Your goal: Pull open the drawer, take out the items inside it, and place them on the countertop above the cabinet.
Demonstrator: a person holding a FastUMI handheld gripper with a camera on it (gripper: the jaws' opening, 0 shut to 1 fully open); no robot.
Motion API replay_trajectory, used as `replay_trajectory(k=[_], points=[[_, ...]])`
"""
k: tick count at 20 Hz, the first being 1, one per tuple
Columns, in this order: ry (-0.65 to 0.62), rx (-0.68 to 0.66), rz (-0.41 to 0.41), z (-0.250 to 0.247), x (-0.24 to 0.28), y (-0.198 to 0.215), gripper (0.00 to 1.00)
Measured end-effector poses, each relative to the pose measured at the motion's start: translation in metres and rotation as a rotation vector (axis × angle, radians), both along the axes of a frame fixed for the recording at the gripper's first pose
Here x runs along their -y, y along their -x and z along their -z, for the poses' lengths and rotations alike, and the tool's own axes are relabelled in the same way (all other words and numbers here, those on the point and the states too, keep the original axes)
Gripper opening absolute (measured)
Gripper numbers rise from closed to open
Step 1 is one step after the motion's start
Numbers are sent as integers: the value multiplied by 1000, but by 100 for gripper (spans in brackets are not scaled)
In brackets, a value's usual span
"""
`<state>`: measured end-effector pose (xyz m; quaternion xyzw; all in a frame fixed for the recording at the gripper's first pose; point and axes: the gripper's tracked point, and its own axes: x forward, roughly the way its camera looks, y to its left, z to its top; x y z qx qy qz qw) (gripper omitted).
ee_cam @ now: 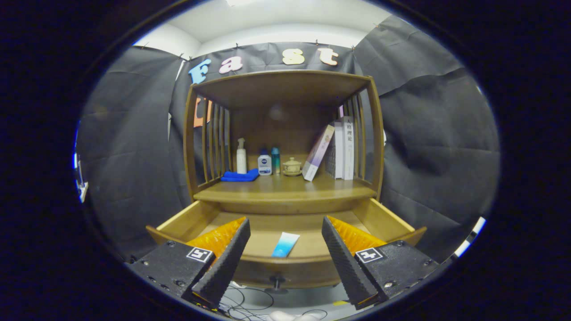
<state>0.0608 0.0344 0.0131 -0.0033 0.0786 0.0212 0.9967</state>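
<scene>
The gripper (285, 249) hangs with its fingers spread wide and empty before a wooden cabinet (377, 133). Between the fingers, just ahead, the drawer (178, 218) stands pulled open, a blue-and-white tube (285, 244) lying flat on its floor. Farther back, the countertop (285, 189) carries a folded blue cloth (240, 176), a pump bottle (241, 156), two small bottles, a lidded cup (292, 166) and, at right, several books (341, 149).
</scene>
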Motion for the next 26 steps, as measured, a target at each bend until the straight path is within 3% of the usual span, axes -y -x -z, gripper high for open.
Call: replay_trajectory(k=[6,14,20,26], points=[[-9,-139,-5,-28,-6,-68,100],[27,-565,13,53,-19,-131,100],[86,-869,20,114,-22,-126,96],[0,-1075,61,144,-26,-105,94]])
